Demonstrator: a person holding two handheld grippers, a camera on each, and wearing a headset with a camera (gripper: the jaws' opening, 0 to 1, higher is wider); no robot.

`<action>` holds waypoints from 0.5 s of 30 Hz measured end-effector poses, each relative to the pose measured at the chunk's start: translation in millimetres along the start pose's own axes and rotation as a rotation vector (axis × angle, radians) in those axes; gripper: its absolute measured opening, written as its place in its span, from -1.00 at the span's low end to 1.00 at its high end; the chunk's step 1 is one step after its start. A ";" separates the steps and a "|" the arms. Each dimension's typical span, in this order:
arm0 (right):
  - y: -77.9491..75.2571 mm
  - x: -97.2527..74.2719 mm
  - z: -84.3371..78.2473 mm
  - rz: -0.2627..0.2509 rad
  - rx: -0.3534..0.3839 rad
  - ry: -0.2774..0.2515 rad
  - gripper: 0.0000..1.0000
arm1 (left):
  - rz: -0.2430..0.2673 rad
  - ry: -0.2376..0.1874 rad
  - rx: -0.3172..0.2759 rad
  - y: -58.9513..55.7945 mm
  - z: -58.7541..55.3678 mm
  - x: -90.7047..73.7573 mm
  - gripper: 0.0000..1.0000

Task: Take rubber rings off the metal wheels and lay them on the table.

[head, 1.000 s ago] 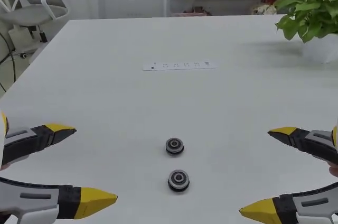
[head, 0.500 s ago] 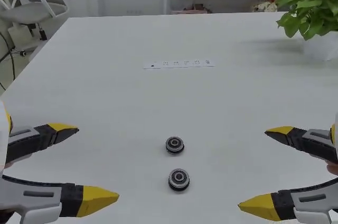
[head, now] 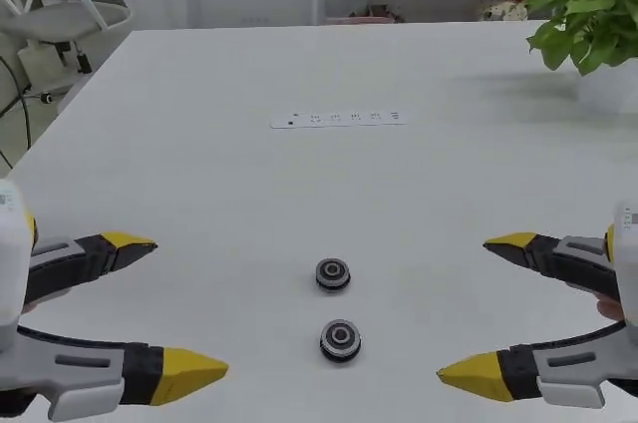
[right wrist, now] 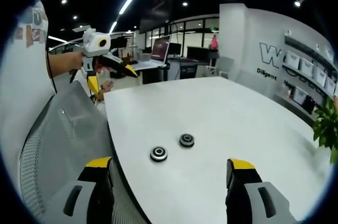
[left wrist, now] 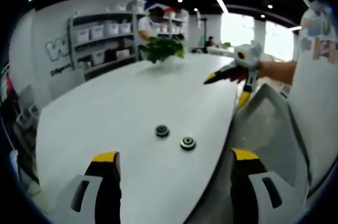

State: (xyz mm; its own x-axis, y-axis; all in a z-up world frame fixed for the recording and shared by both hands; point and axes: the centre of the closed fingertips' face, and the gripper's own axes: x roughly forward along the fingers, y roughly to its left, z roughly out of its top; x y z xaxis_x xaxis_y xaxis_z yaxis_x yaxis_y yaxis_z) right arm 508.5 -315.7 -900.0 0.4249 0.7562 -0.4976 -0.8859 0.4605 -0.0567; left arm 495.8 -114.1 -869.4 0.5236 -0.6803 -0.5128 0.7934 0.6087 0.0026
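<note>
white table (head: 199, 144), shelves (left wrist: 100, 44), potted plant (head: 588, 14)

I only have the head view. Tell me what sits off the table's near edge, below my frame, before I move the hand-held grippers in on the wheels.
Observer: The right gripper view shows a grey mesh chair back close beside the table's near edge, on your side of it.
Operator: Noted. Now report anyone else in the room.
Observer: In the left gripper view a person stands by the shelves, behind the plant at the table's far end.
</note>
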 end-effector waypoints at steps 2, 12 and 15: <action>-0.1 2.5 0.2 0.005 -0.003 -0.001 0.73 | -0.003 0.001 0.003 0.1 0.6 1.8 0.74; -2.6 15.7 -0.6 0.029 -0.020 -0.005 0.62 | -0.025 0.006 0.024 2.5 2.2 12.9 0.66; -3.9 20.2 -1.8 0.039 -0.030 -0.001 0.59 | -0.033 0.009 0.030 3.8 2.6 17.9 0.64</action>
State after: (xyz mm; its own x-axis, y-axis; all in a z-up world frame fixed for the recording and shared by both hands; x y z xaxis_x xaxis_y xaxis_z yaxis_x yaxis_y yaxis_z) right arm 520.2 -303.0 -911.4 0.3901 0.7739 -0.4989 -0.9070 0.4162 -0.0636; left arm 508.9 -125.0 -876.3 0.4939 -0.6962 -0.5210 0.8193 0.5733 0.0105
